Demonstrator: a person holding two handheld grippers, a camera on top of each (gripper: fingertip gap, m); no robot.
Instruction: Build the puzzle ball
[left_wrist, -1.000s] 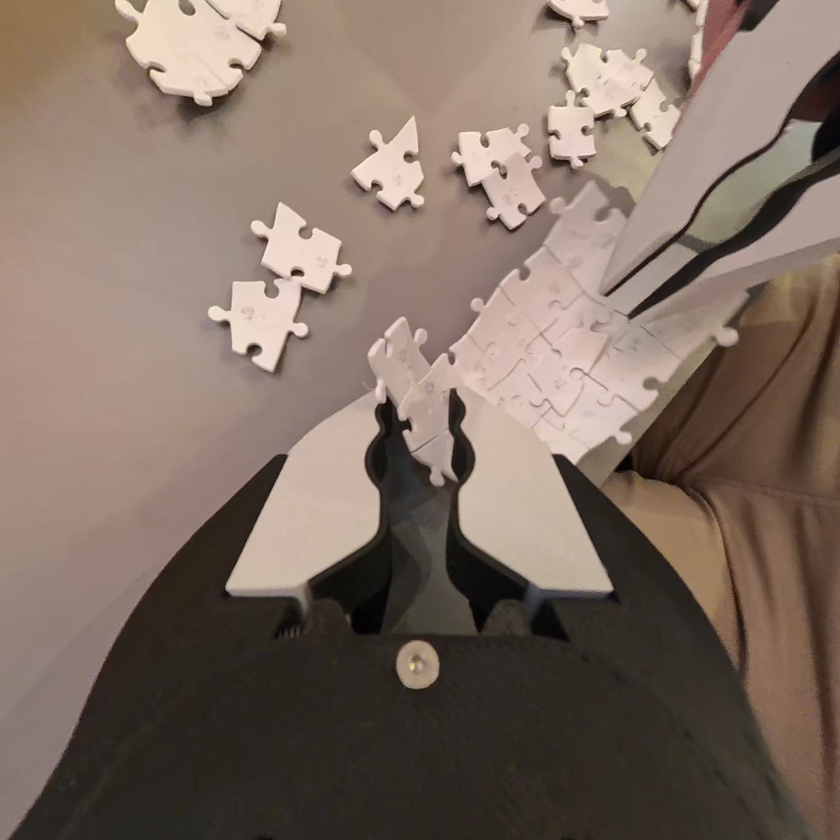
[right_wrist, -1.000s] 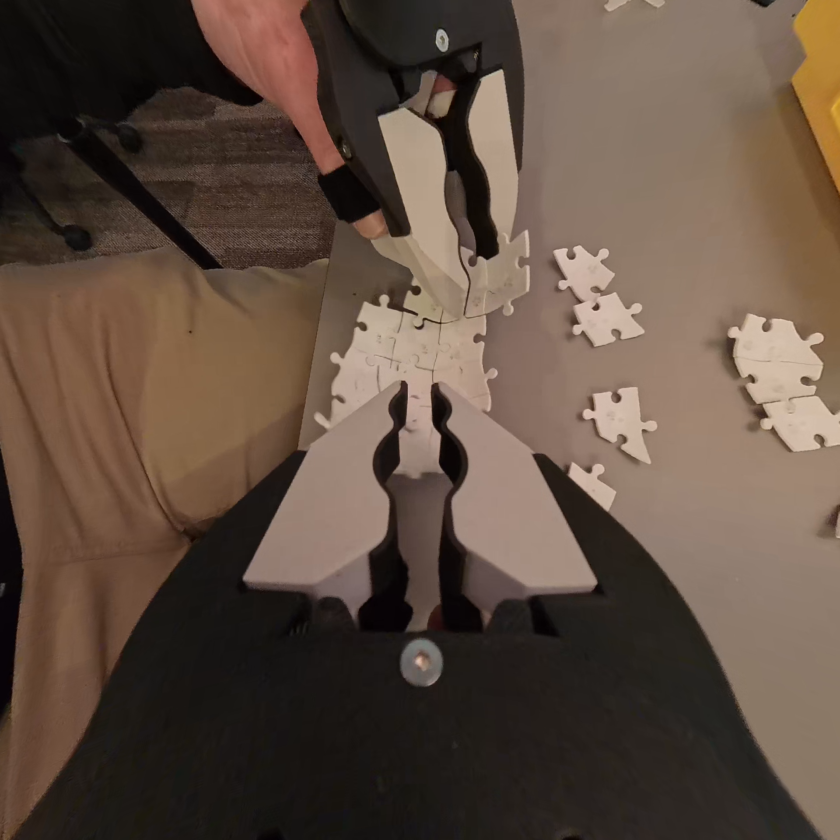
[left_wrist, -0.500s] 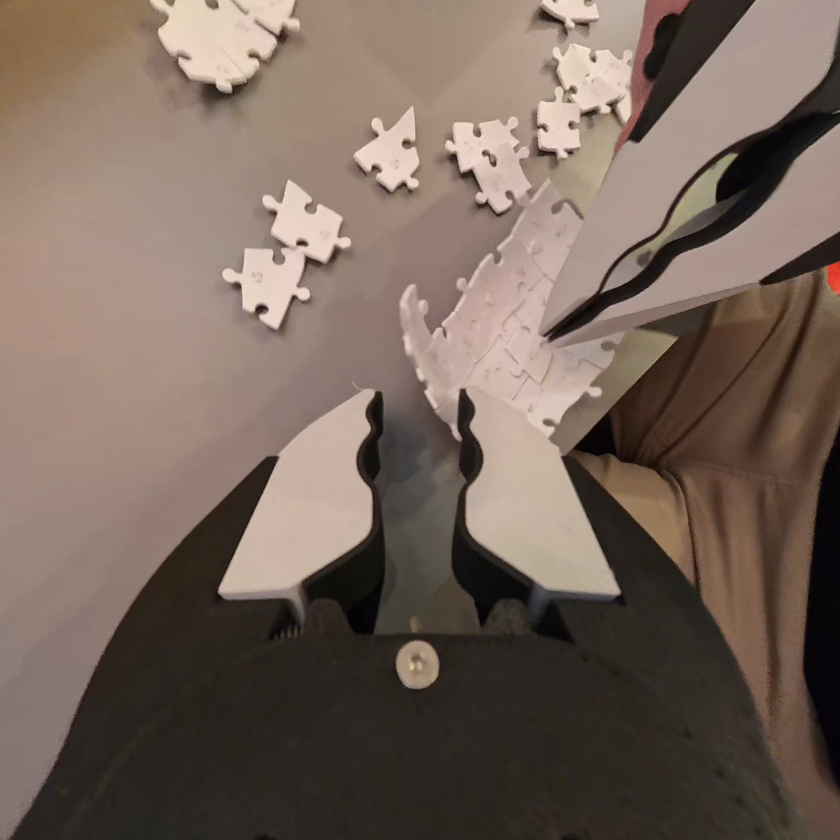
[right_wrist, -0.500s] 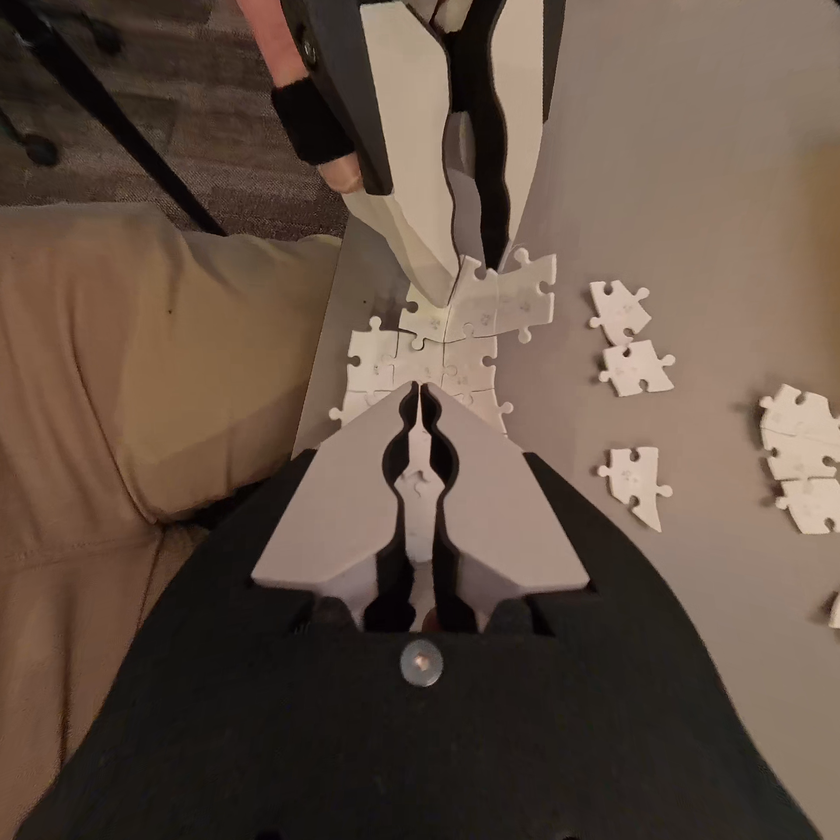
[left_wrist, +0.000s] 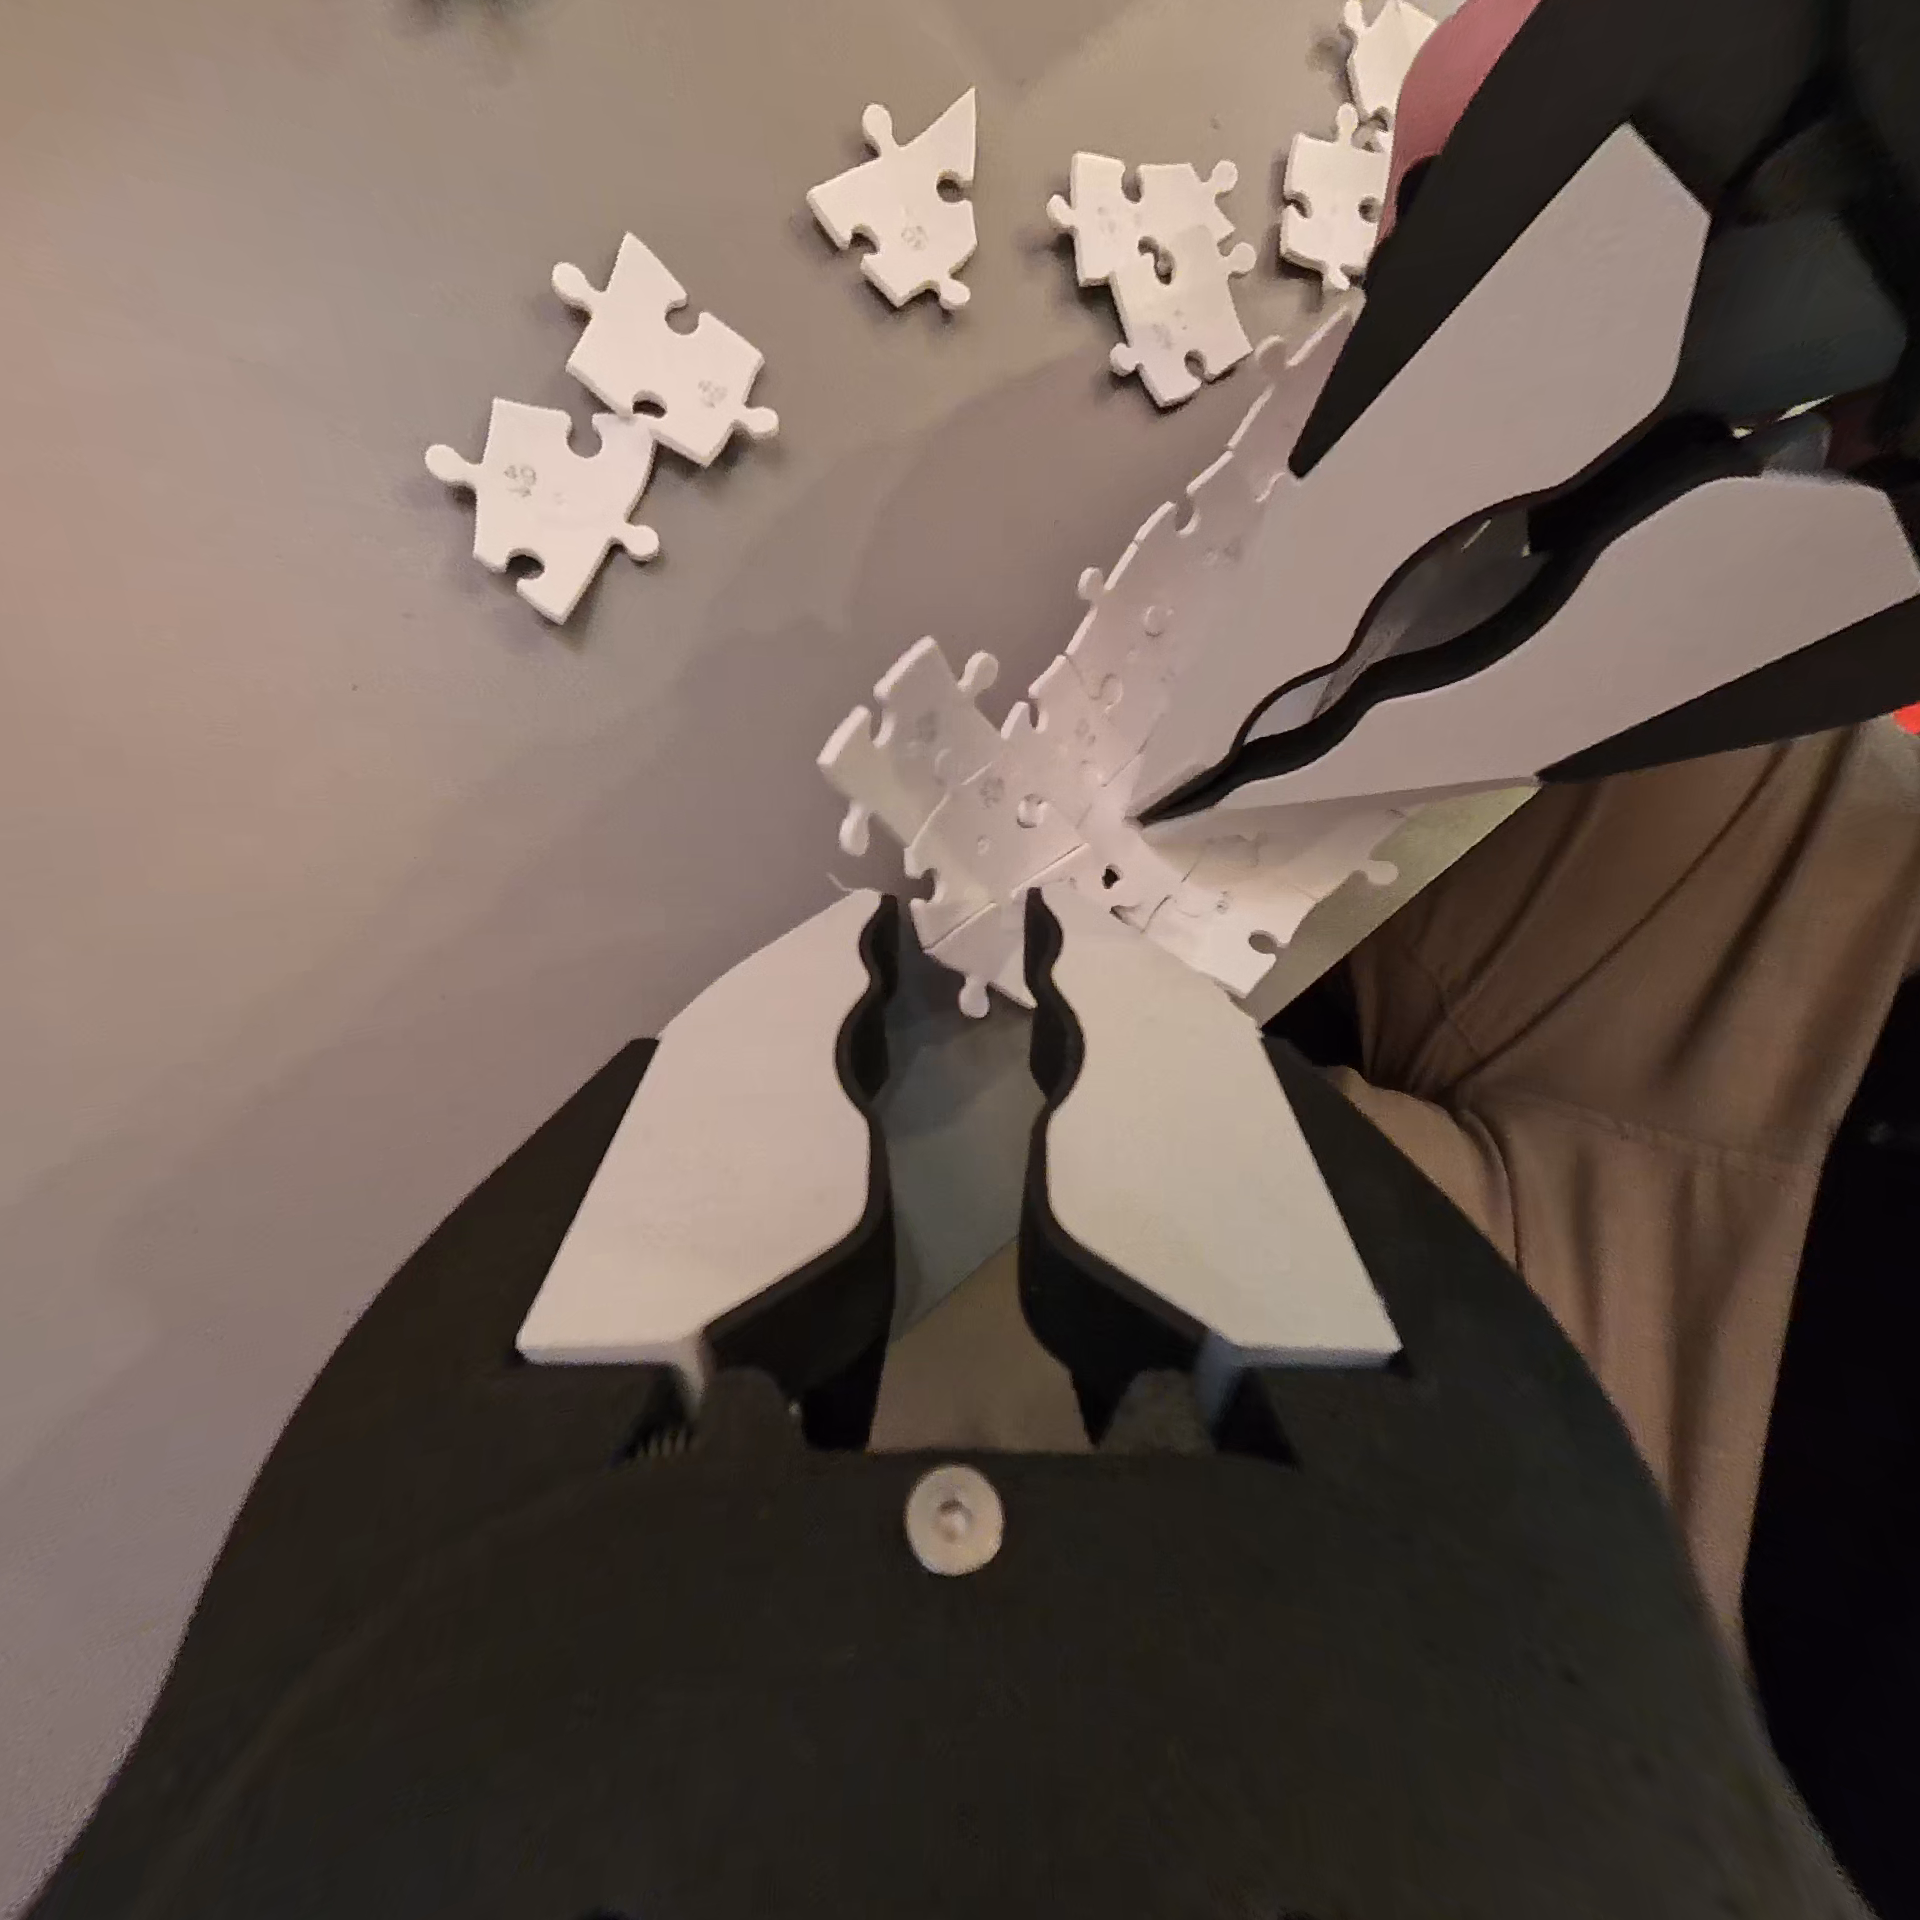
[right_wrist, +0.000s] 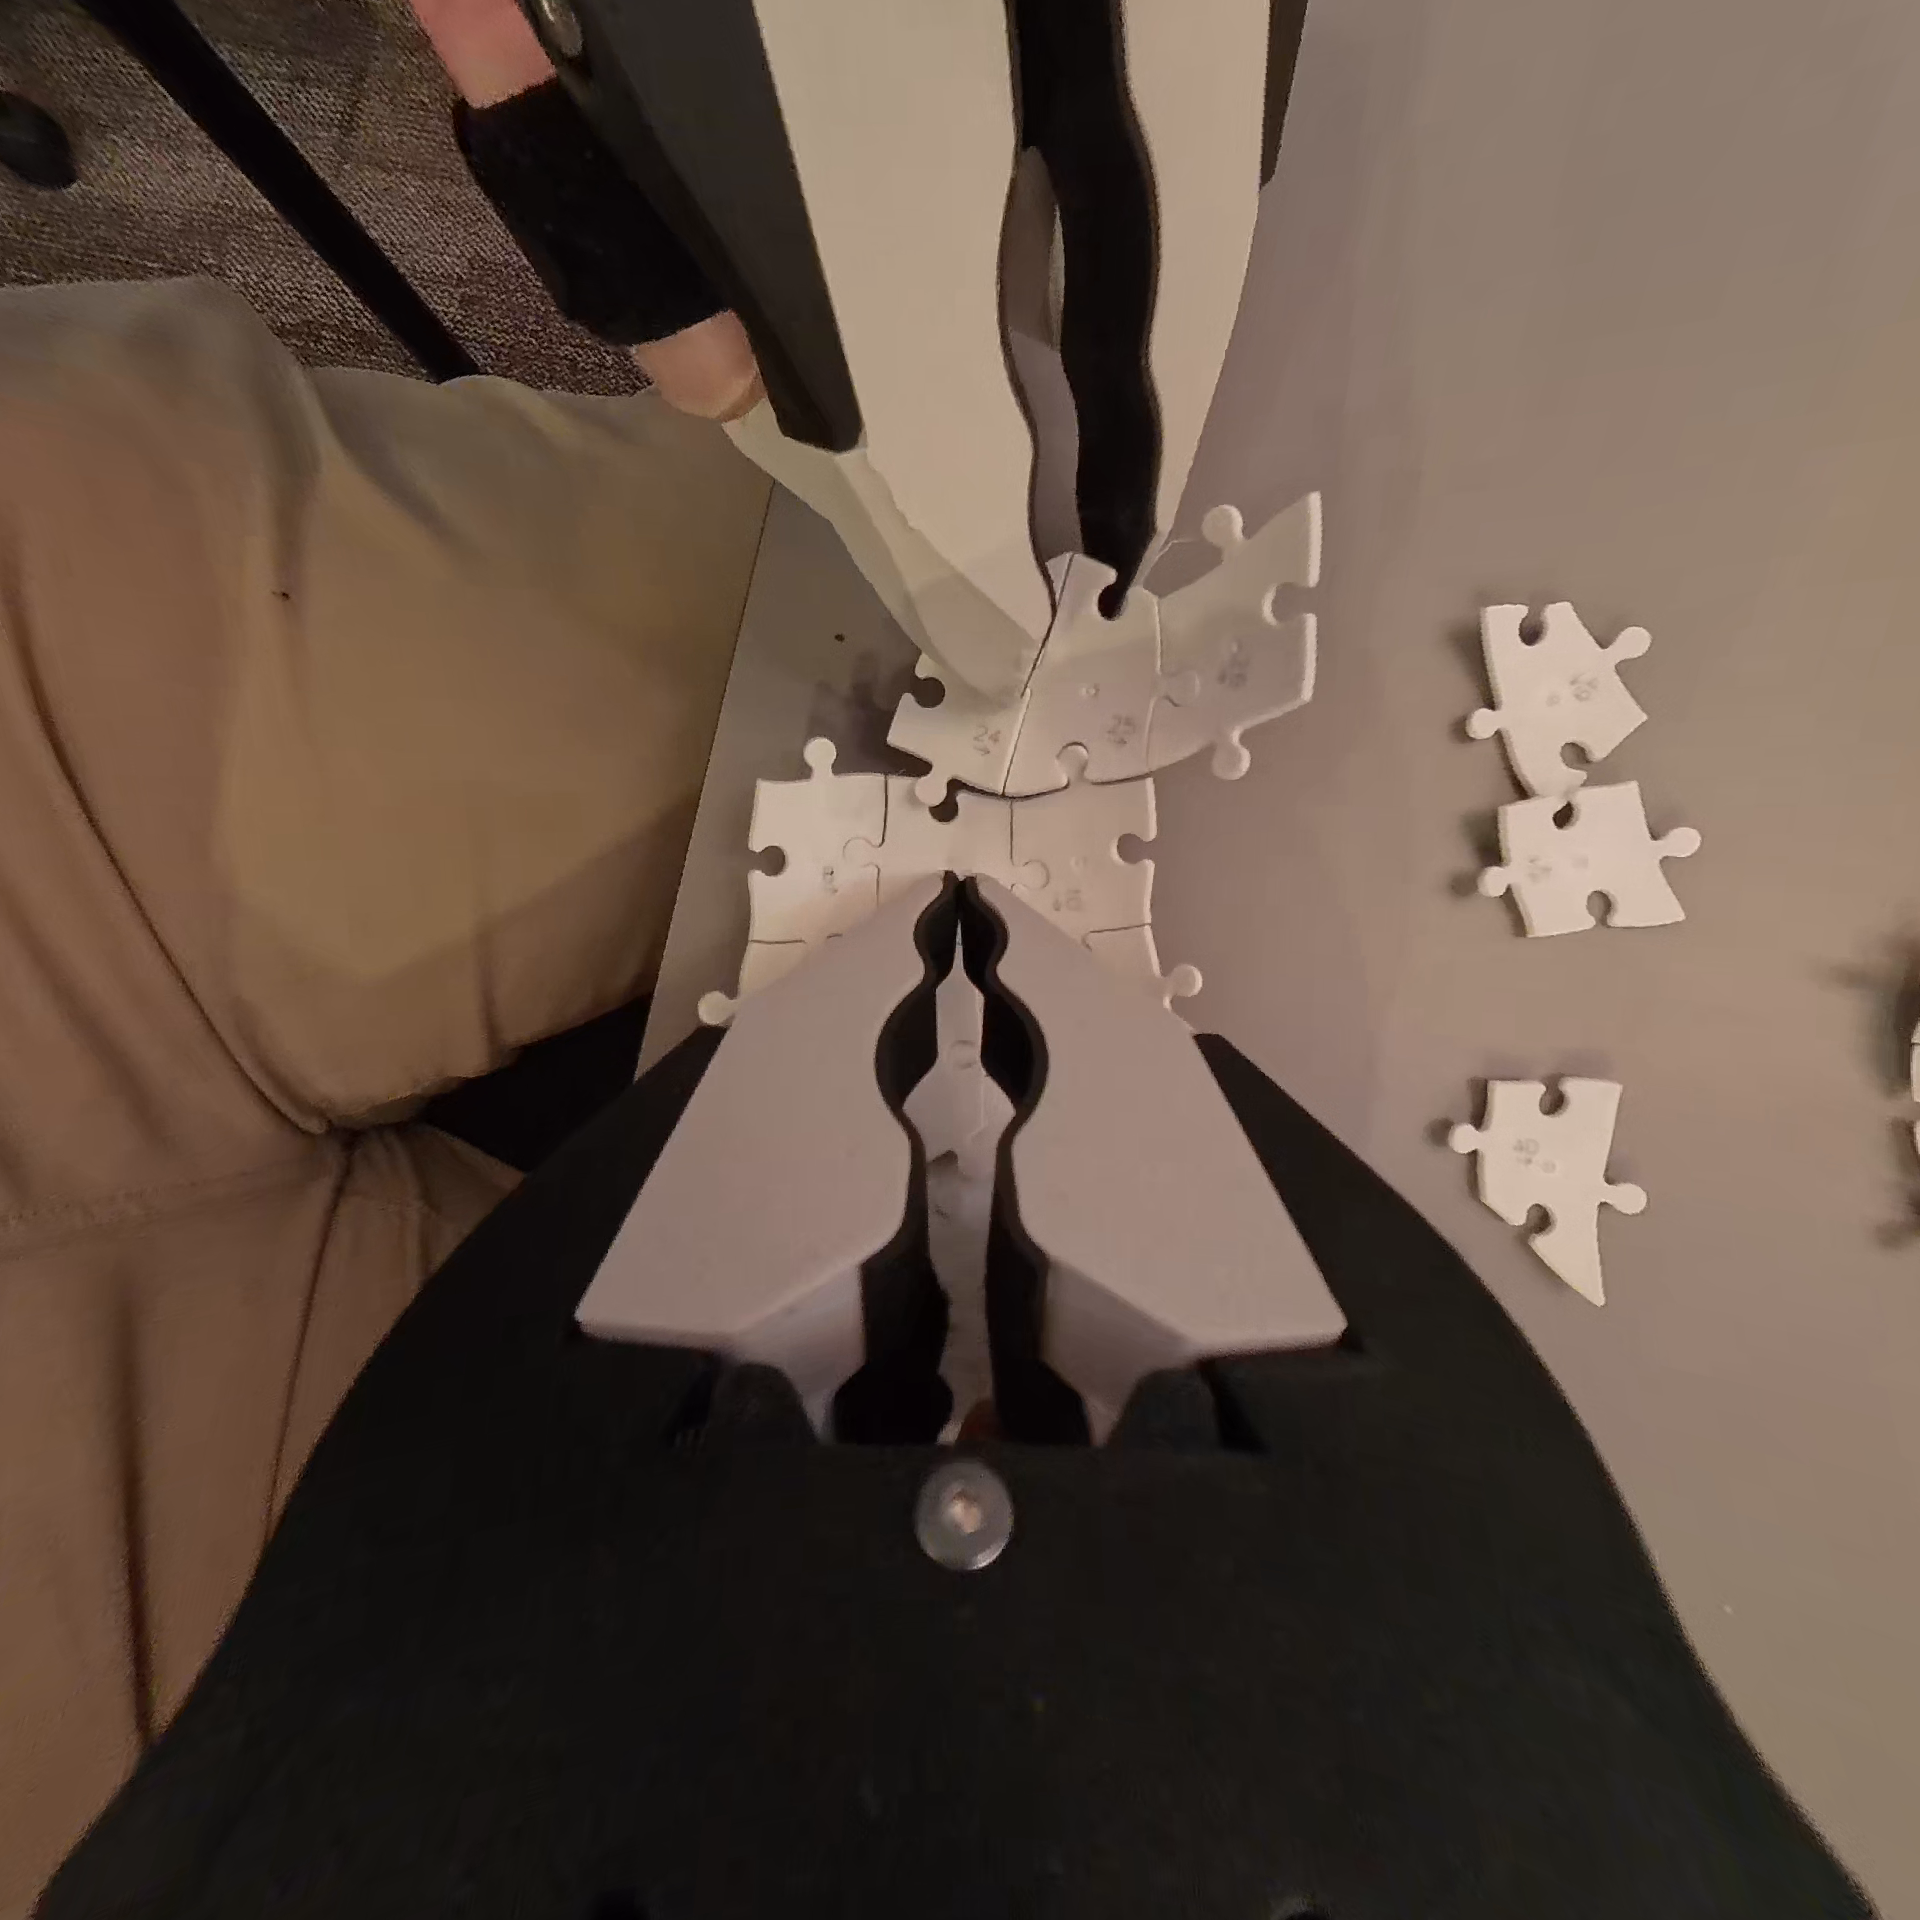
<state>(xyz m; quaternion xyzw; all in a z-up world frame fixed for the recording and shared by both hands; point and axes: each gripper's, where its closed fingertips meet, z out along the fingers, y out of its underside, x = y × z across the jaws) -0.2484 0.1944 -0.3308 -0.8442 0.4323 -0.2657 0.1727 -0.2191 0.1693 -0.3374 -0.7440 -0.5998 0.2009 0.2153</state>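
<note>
1. Joining a curved strip of three white pieces (right_wrist: 1101, 686) onto the assembled panel (right_wrist: 1049, 831) looks like the step in hand; the strip meets the panel's far edge at the near edge of the grey table (right_wrist: 1558, 312), its right end tilted up.
2. Seating the tabs is my guess at the next move: press the strip down into the panel while the panel is held steady.
3. Right gripper (right_wrist: 957, 885): tips almost together, clamped on the panel.
4. Left gripper (left_wrist: 958, 914): narrowly parted around the strip's end, fingers (right_wrist: 966, 613) touching it; a firm pinch is not evident.
5. Loose pieces (left_wrist: 613, 416) lie well apart on the table.
</note>
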